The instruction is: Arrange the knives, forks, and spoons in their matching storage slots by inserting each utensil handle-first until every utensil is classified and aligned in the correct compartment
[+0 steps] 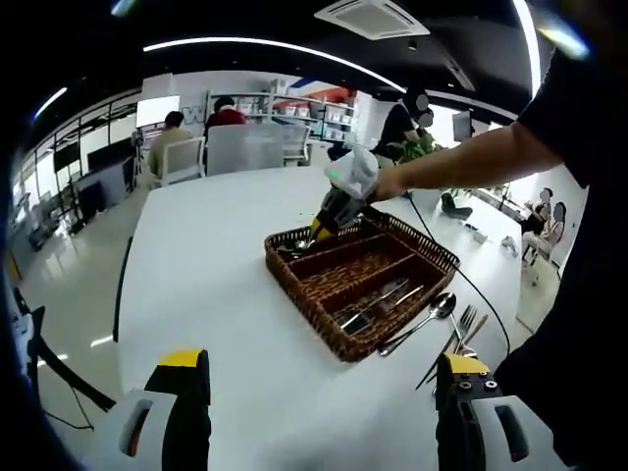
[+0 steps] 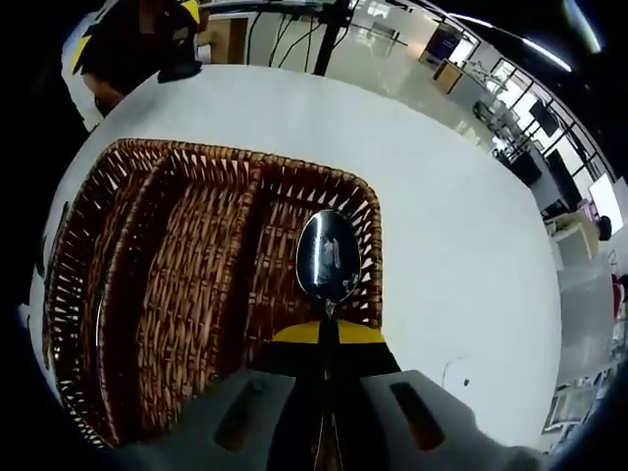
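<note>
Yellow-tipped jaws of my right gripper (image 2: 328, 339) are pinching the neck of a shiny steel spoon (image 2: 329, 257), and I am holding its bowl forward over the brown woven wicker tray with long dividers (image 2: 137, 294). Its handle is running back between the jaws toward me, hidden under them. In the right gripper view the spoon's bowl is hanging above the tray's outermost slot, close to the corner of its rim.

My left gripper (image 1: 324, 378) is hovering well short of the tray (image 1: 304, 280) with its jaws spread wide apart and nothing between them. From that view I am seeing my right gripper (image 1: 329, 218) reaching in over the tray's far corner, my hand (image 1: 385, 183) behind it. Several utensils (image 1: 378, 299) are lying in the tray's near slot. Just outside the tray's near rim, on the white table (image 1: 206, 265), a second spoon (image 1: 422, 322) and a fork (image 1: 463, 329) are waiting.

I judge that I am placing this spoon into its slot, with sorting partly done. Next I am needing to lower it along the slot's length, keeping it parallel to the dividers, and release only once it is resting on the weave. Whether the handle is leading as the task asks, I cannot tell.
</note>
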### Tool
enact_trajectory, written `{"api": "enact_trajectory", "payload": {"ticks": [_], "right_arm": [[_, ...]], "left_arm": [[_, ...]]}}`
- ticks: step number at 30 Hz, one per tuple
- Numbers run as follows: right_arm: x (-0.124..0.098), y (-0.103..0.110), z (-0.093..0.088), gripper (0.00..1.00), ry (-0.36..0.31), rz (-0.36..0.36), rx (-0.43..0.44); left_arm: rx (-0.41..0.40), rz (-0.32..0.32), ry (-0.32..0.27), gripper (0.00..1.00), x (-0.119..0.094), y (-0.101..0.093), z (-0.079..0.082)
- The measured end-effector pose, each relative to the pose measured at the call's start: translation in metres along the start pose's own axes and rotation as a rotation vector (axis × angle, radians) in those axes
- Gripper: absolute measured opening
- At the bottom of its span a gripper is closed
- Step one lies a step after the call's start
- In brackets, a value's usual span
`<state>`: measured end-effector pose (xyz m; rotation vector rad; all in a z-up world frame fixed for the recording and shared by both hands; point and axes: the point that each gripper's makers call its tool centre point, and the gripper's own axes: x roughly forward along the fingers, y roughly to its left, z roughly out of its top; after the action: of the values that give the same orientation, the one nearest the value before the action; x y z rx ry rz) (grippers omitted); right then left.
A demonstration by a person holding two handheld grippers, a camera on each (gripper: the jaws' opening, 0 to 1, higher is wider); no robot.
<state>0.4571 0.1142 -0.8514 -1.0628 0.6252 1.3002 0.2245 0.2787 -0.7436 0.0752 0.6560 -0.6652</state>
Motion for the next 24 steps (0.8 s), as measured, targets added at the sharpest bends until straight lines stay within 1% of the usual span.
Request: {"api": "enact_trajectory", "payload": {"ticks": [2,3,7,12,16,18,19,24], "right_arm": [[0.001,0.000,-0.001,0.00,-0.006,0.006,0.033],[0.001,0.000,-0.001,0.00,-0.009,0.004,0.036],[0.003,0.000,-0.006,0.00,0.004,-0.001,0.029],[0.005,0.001,-0.004,0.00,-0.013,-0.004,0.049],[0.011,0.004,-0.007,0.01,-0.014,-0.021,0.027],[0.008,0.001,-0.003,0.01,-0.046,-0.038,0.029],[0.007,0.001,-0.004,0.01,-0.044,-0.043,0.031],[-0.005,-0.003,0.003,0.05,-0.077,-0.051,0.065]], "left_arm": [[0.000,0.001,-0.001,1.00,0.000,0.000,0.000],[-0.002,0.002,-0.001,1.00,0.000,0.001,0.000],[-0.005,0.003,0.000,1.00,0.000,0.000,-0.001],[-0.008,0.001,0.001,1.00,0.001,-0.001,-0.002],[-0.006,0.000,0.001,1.00,0.002,-0.001,-0.001],[-0.004,0.003,-0.003,1.00,0.001,0.000,0.001],[-0.004,0.004,-0.005,1.00,0.001,0.000,0.001],[0.001,0.001,-0.004,1.00,0.000,-0.001,0.000]]}}
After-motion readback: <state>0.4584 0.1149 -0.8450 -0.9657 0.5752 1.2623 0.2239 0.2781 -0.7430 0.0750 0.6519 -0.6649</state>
